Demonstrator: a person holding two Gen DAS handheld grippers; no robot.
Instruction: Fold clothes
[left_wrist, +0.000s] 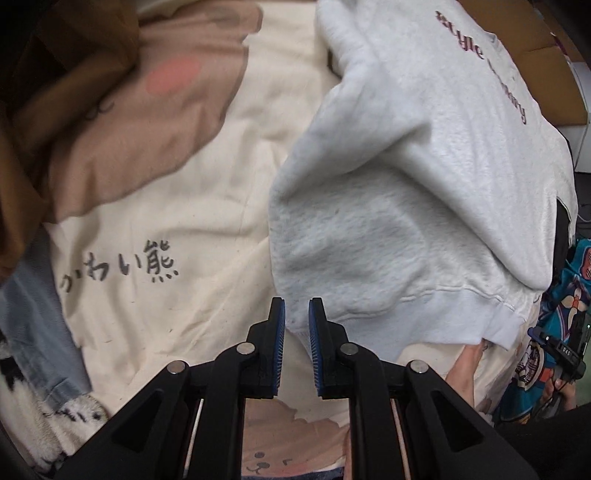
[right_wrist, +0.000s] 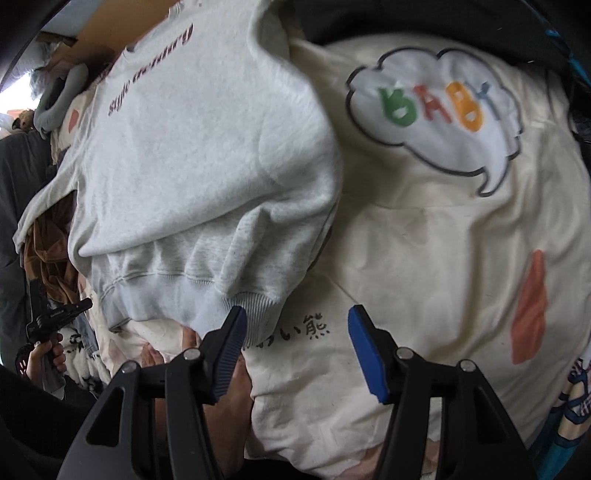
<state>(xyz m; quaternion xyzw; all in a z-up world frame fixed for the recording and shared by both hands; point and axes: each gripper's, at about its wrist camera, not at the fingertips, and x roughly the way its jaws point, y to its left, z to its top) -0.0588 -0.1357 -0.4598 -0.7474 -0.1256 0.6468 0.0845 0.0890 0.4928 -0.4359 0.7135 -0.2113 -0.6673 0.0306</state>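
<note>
Grey sweatshirt is seen draped over a cream bear-print cover; its ribbed hem corner is pinched between the blue pads of the left tongs, jaws nearly closed. Black characters are printed on the cover. Denim is seen at left edge.

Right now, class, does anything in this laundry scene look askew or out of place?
Yes. The grey sweatshirt lies bunched and crooked on the cream blanket, its ribbed hem rumpled rather than flat. A brown garment is heaped beside it. Nothing looks torn or spilled.
</note>
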